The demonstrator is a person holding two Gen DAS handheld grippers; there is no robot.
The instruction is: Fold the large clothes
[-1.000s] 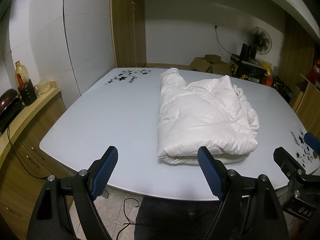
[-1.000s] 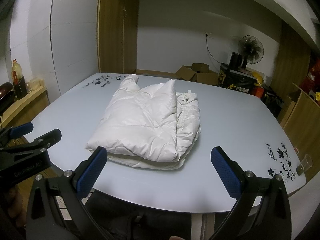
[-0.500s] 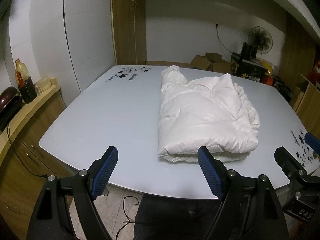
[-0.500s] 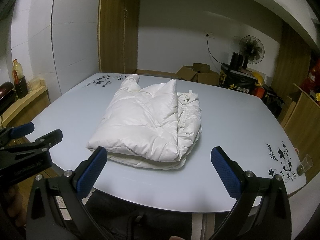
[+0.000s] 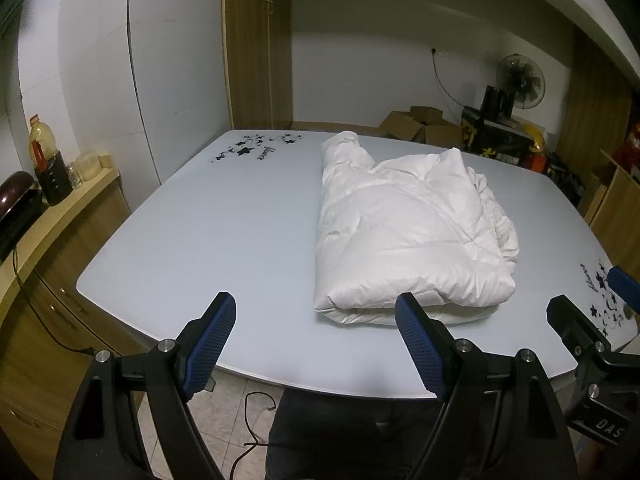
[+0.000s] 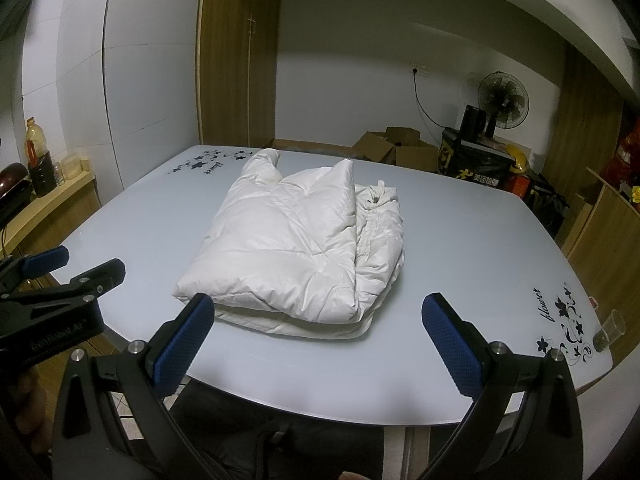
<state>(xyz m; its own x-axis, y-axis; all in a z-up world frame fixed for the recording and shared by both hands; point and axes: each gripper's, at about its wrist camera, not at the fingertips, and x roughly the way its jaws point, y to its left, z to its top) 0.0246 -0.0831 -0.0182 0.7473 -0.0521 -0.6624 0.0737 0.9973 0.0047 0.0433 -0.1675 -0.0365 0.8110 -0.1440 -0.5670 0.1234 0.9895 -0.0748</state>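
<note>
A white puffy down jacket [image 5: 404, 232] lies folded in a thick bundle on the pale grey table [image 5: 208, 224]; it also shows in the right wrist view [image 6: 296, 252], one sleeve pointing to the far side. My left gripper [image 5: 316, 340] is open and empty, held at the table's near edge, short of the jacket. My right gripper [image 6: 316, 340] is open and empty, also at the near edge in front of the jacket. Each gripper shows at the side of the other's view: the right one [image 5: 592, 320] and the left one [image 6: 72, 268].
A small clear cup [image 6: 610, 330] stands at the table's near right corner by black flower decals. A wooden counter [image 5: 36, 220] with a bottle and jars runs along the left. Cardboard boxes [image 6: 394, 148], a fan [image 6: 502, 100] and cabinets stand behind the table.
Both grippers have risen slightly and pulled back a little; the jacket has not moved. Both stay open.
</note>
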